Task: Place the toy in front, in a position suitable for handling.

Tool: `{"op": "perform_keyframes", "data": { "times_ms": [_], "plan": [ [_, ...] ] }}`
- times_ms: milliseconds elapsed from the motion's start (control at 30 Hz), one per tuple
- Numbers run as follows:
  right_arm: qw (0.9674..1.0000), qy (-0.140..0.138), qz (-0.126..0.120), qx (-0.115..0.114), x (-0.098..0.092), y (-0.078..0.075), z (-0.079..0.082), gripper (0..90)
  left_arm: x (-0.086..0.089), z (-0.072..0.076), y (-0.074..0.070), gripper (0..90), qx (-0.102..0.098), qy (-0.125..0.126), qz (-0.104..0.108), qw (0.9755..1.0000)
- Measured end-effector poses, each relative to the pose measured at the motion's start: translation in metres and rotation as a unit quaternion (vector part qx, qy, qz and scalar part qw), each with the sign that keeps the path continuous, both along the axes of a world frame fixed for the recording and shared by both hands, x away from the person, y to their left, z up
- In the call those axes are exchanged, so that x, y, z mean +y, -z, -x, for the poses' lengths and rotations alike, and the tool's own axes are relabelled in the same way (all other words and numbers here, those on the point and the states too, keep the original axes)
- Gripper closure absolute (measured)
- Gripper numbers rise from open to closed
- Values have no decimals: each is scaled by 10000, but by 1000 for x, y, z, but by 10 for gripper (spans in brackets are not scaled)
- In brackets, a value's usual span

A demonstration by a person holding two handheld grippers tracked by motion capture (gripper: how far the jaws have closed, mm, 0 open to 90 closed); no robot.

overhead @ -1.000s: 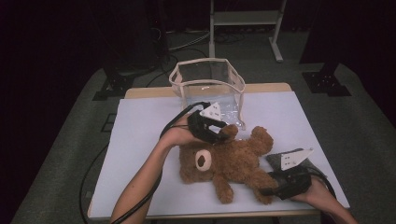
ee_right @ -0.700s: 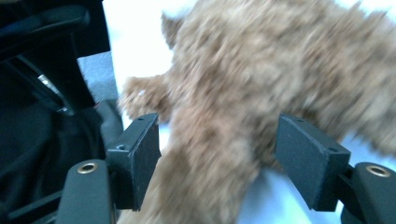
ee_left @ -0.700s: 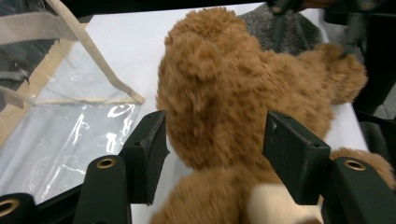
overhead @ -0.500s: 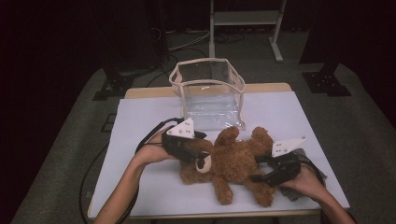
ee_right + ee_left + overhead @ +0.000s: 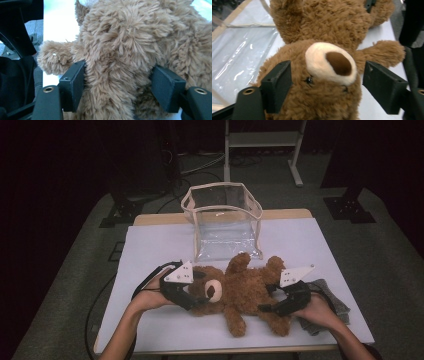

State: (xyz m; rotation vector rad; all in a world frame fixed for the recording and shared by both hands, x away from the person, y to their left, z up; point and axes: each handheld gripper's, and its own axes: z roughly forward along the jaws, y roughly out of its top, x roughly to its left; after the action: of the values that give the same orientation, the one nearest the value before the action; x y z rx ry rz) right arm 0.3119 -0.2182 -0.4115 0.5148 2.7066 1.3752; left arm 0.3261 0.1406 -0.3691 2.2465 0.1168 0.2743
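Teddy bear (image 5: 240, 290) is lying on its back across the near half of the bench (image 5: 150, 245), head toward the person's left, just in front of a clear plastic bag (image 5: 222, 220) standing open at the far edge. The left gripper (image 5: 200, 296) is straddling the bear's head: in the left gripper view its jaws are standing wide, having just been opening, one pad resting against the fur beside the eye, the other well clear of the muzzle (image 5: 331, 62), so the head is lying between them unclamped. The right gripper (image 5: 267, 306) is reaching over the bear's lower body; in the right gripper view its jaws are spread on either side of the plush, both pads appearing to touch the fur, though whether they are pressing it cannot be told. A grey cloth (image 5: 327, 295) is lying under the right hand (image 5: 315, 310), near the bench's right edge
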Motion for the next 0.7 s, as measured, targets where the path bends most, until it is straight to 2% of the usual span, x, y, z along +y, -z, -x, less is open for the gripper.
{"op": "perform_keyframes", "data": {
  "times_ms": [133,267,300,400,433,567,700],
  "plan": [
    [9999,-145,-13,-61,7,1,-4,316,-1,-6,6,188,-14,-99,-71,9999],
    [9998,-193,-27,-76,12,2,-7,316,-1,-10,12,166,52,-151,5,9999],
    [9998,-194,-43,-75,12,2,-7,316,-2,-10,14,165,70,-147,-33,9999],
    [9998,-178,-61,-95,10,2,-7,314,-10,-5,23,154,-170,-113,-374,9991],
    [9998,-171,-60,-103,9,1,-6,304,-11,-4,23,156,-184,-145,-409,9989],
    [9998,-132,-81,-91,-6,-5,-1,302,-11,-2,23,230,-141,-255,-375,9989],
    [9998,59,64,-189,-30,-10,8,299,-11,1,22,256,-118,-314,-368,9988]
  ]
}}
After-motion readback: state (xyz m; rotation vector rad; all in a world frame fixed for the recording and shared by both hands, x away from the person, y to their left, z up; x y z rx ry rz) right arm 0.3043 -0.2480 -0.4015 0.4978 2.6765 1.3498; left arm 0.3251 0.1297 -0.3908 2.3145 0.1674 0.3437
